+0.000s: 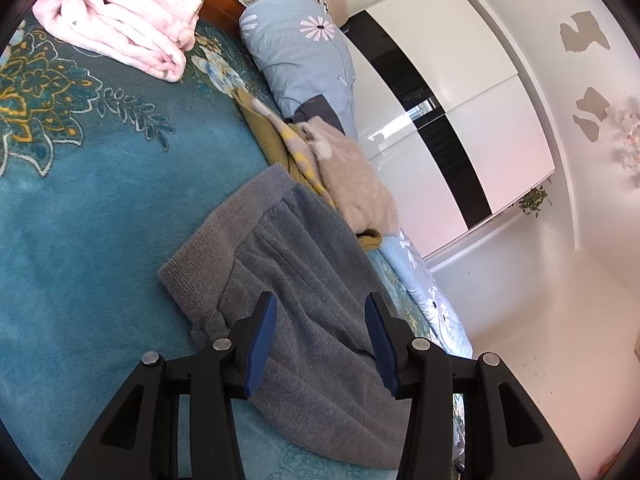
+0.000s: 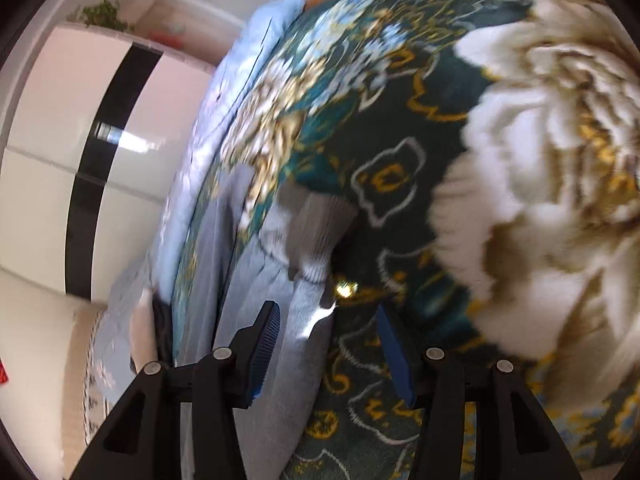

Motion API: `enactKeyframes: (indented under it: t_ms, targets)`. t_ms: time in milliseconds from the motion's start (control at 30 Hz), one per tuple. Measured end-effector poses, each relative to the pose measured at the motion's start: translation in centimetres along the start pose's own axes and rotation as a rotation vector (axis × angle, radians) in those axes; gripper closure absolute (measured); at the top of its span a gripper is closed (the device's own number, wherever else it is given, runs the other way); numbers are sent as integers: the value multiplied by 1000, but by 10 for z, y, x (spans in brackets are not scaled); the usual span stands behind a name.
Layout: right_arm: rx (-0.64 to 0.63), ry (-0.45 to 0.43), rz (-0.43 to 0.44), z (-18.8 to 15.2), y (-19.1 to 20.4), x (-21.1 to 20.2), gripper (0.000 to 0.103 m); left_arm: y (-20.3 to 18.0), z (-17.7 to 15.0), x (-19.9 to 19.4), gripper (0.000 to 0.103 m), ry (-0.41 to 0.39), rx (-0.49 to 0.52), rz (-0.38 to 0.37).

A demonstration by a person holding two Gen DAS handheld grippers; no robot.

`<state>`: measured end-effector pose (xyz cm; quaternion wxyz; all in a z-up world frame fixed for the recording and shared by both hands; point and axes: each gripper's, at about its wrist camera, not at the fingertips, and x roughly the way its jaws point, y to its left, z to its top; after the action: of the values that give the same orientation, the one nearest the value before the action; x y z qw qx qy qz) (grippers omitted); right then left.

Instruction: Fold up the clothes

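Observation:
Grey sweatpants (image 1: pixel 304 272) lie on a teal floral blanket (image 1: pixel 100 220), waistband toward the far left. My left gripper (image 1: pixel 321 300) hovers just over them, its blue pads (image 1: pixel 262 340) apart with nothing pinched. In the blurred right wrist view, a grey pant leg (image 2: pixel 280 340) with a ribbed cuff (image 2: pixel 320 232) runs along the blanket (image 2: pixel 400 120). My right gripper (image 2: pixel 327 312) stands open over the leg below the cuff, its left finger over the grey cloth and its right finger over the dark blanket. Neither pad presses the fabric.
A folded pink fleece (image 1: pixel 120 20) lies at the far left. A mustard and beige heap of clothes (image 1: pixel 340 168) sits beside a light-blue daisy pillow (image 1: pixel 304 48). A white wardrobe with a black stripe (image 1: pixel 460 120) stands past the bed's edge. A light-blue quilt (image 2: pixel 224 100) lines that edge.

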<state>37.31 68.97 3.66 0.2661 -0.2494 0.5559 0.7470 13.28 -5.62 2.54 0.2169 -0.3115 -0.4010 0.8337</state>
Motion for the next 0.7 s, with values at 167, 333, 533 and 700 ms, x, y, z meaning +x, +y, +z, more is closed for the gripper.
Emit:
enactKeyframes:
  t_ms: [167, 333, 533, 700]
  targets:
    - [-66, 73, 45, -6, 8, 12, 49, 8, -1, -20, 52, -78, -32, 58]
    - [-71, 109, 72, -7, 7, 18, 49, 29, 0, -19, 51, -53, -120, 133]
    - [-42, 132, 130, -8, 1, 19, 49, 30, -10, 20, 51, 144, -115, 123]
    - [-51, 160, 147, -6, 4, 22, 49, 30, -17, 30, 51, 199, -115, 102]
